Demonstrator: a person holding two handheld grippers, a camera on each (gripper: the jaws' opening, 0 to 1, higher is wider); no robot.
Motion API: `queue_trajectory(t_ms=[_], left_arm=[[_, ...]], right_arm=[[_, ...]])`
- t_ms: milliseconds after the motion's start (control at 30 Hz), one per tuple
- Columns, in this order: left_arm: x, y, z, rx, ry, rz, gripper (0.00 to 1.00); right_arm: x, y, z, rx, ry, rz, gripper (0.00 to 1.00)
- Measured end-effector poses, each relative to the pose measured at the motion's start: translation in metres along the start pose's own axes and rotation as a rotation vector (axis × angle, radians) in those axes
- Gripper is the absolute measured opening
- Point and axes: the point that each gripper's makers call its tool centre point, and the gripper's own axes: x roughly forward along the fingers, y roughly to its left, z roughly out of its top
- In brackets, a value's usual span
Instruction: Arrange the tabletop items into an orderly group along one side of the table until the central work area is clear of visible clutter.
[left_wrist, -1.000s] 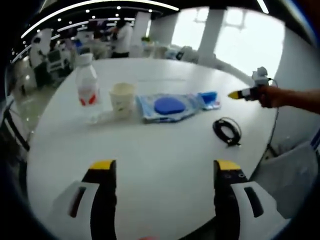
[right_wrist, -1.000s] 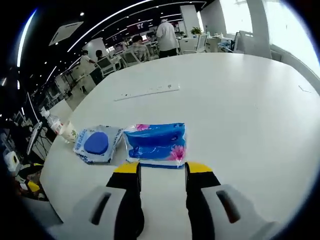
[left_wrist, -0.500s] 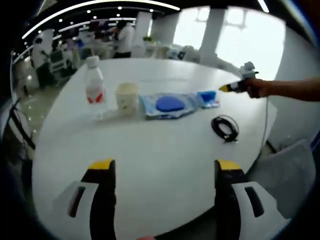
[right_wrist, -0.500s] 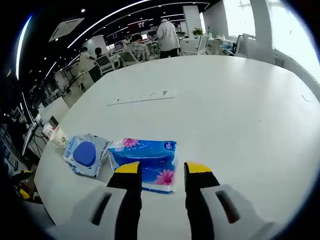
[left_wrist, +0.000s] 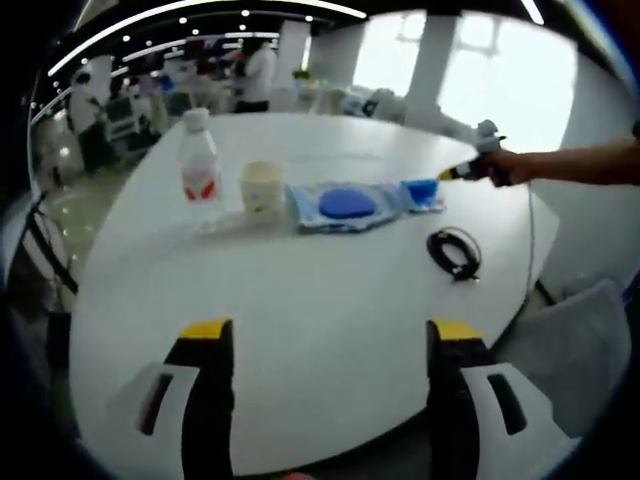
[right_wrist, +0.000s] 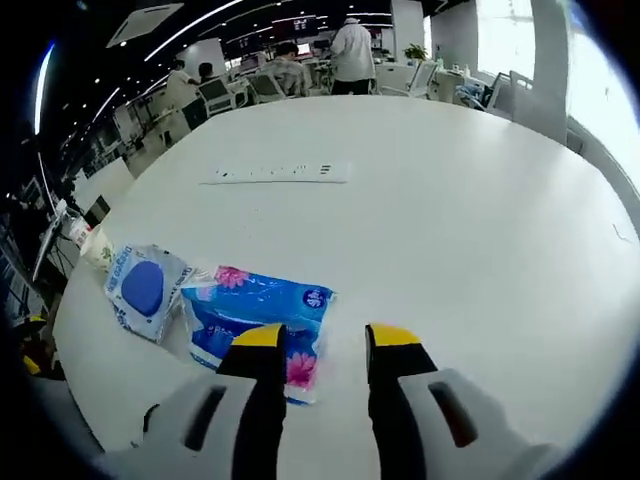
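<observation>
Nearby, bottle, cup, blue pouch, coiled cable apart

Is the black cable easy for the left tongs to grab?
Probably yes. The left tongs are open, and only bare table lies between them and the coiled black cable.

Bright window glare, soft blur, fisheye-warped edges.

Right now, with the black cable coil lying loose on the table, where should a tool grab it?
Take the black cable coil from above, across its bundled end nearest the left tool. It lies flat as an open loop, so pinching one strand thickness there should lift the whole bundle.
</observation>
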Motion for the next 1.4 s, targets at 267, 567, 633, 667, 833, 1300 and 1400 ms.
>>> queue_trajectory(t_ms=[267, 567, 633, 667, 833, 1300, 1400], left_arm=[[-0.001, 0.004, -0.002, -0.027, 0.004, 0.012, 0.73], [-0.001, 0.007, -0.004, -0.050, 0.007, 0.030, 0.72], [0.000, 0.007, -0.004, -0.052, 0.007, 0.029, 0.72], [0.000, 0.007, -0.004, -0.053, 0.008, 0.028, 0.71], [0.003, 0.006, -0.005, -0.058, 0.012, 0.022, 0.71], [0.003, 0.008, -0.004, -0.072, 0.007, 0.020, 0.71], [0.003, 0.010, -0.003, -0.078, 0.002, 0.021, 0.71]], right_arm=[[0.024, 0.004, -0.009, -0.080, 0.053, 0.034, 0.15], [0.027, 0.002, -0.015, -0.061, 0.063, 0.012, 0.05], [0.023, 0.001, -0.013, -0.045, 0.059, 0.006, 0.04], [0.022, 0.001, -0.012, -0.038, 0.057, 0.005, 0.03], [0.021, -0.010, -0.016, 0.005, 0.065, -0.023, 0.02], [0.006, -0.003, -0.018, 0.199, -0.042, -0.124, 0.03], [0.009, -0.001, -0.021, 0.194, -0.035, -0.125, 0.03]])
